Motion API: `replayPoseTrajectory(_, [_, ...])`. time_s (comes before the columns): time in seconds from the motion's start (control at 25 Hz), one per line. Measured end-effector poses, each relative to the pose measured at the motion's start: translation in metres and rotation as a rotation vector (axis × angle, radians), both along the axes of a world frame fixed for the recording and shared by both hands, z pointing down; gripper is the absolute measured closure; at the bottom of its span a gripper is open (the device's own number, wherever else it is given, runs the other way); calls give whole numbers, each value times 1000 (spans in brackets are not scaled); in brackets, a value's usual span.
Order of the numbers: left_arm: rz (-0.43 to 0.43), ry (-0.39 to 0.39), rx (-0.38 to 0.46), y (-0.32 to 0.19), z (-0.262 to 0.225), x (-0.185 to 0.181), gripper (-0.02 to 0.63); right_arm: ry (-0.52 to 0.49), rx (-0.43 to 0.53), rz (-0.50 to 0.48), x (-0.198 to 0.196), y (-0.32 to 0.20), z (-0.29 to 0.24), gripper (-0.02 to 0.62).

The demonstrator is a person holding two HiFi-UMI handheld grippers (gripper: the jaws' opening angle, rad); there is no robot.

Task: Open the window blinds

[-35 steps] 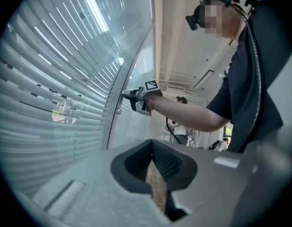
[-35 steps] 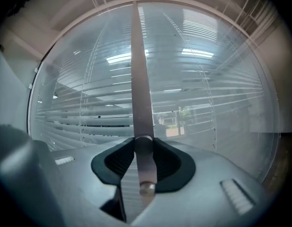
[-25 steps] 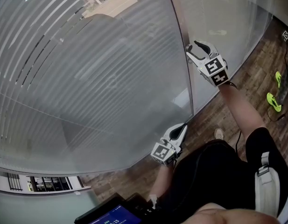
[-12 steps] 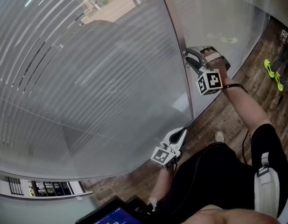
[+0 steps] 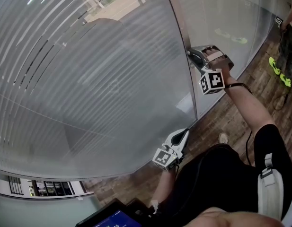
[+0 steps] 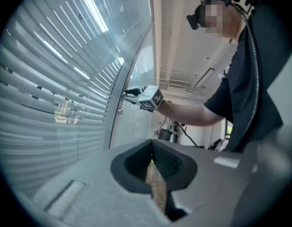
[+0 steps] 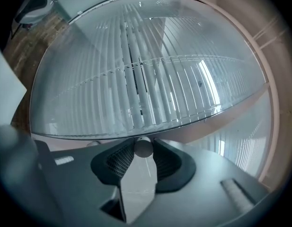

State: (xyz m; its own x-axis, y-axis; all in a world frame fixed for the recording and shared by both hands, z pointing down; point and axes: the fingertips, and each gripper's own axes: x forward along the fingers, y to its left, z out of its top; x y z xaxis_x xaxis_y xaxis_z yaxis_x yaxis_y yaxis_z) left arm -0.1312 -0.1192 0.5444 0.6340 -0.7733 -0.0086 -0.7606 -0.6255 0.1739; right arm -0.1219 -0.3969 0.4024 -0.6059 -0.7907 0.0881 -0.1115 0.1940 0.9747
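Grey slatted blinds (image 5: 89,79) hang behind a glass wall. At the vertical frame post (image 5: 182,27) my right gripper (image 5: 193,56) is held level against it. In the right gripper view a small white round knob (image 7: 143,146) sits between the two dark pads (image 7: 112,162), and both touch its sides while the jaws are closing. The slats (image 7: 136,89) behind it stand partly turned. My left gripper (image 5: 185,132) hangs lower, near the glass's bottom edge, shut and holding nothing. The left gripper view also shows the right gripper (image 6: 129,92) at the post.
A second glass panel (image 5: 221,22) runs to the right of the post. Wooden floor (image 5: 221,122) lies below. A person in neon-yellow shoes (image 5: 278,65) stands at the far right. A tablet screen (image 5: 112,217) shows at the bottom edge.
My right gripper has rolled over on the spot, so its marker cube swung round beneath the hand, and its jaws have narrowed. The left gripper has kept still.
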Motion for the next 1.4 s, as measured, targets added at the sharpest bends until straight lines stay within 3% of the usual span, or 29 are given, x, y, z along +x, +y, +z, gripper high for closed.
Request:
replayPoseTrajectory(0.2, [0,19,-3,0,-1,2,604,-23,-18,3,0,0,-1,471])
replayPoseTrajectory(0.32, [4,15,10,1,1,2,604,-98,-88,-1,0,0,-3,471])
replayPoseTrajectory(0.64, [8,0,-30,5,-4,7,604,-535,-508,4,7,-5,-12,471])
replayPoseTrajectory(0.92, [10,13,22,5,5,9,604,-879,-823,4,13,-16,-5,471])
replayPoseTrajectory(1.08, [11,20,10,7,4,9,604,-1004,-957,-12,17,-19,-5,471])
replayPoseTrajectory(1.4, [12,10,17,8,4,9,604,-1120,-1144,-29,18,-21,-8,471])
